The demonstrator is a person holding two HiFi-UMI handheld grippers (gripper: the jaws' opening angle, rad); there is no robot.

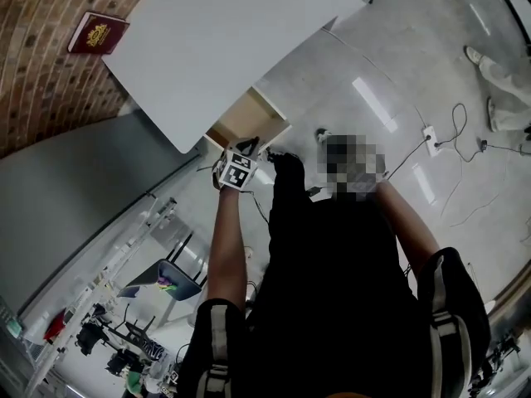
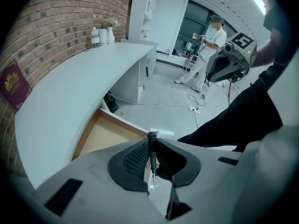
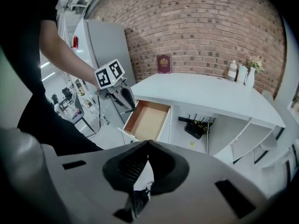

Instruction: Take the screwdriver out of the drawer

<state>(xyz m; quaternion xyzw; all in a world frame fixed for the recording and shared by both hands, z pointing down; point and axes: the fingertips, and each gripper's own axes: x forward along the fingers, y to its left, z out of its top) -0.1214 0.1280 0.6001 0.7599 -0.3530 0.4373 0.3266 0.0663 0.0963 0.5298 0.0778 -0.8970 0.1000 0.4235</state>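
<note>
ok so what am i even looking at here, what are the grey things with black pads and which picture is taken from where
There is no robot here: a person holds a grey hand tool with two black-padded jaws in each hand. The head view comes from a camera on the person's head, looking down at the white desk top and its open wooden drawer. The other two pictures come from cameras that ride on the tools and look along their jaws. The left gripper is shut on a thin black-handled screwdriver, outside the drawer, which looks empty. The right gripper is shut with nothing in it. On the desk a maroon booklet stands against the brick wall, and white bottles stand at the far end.
</note>
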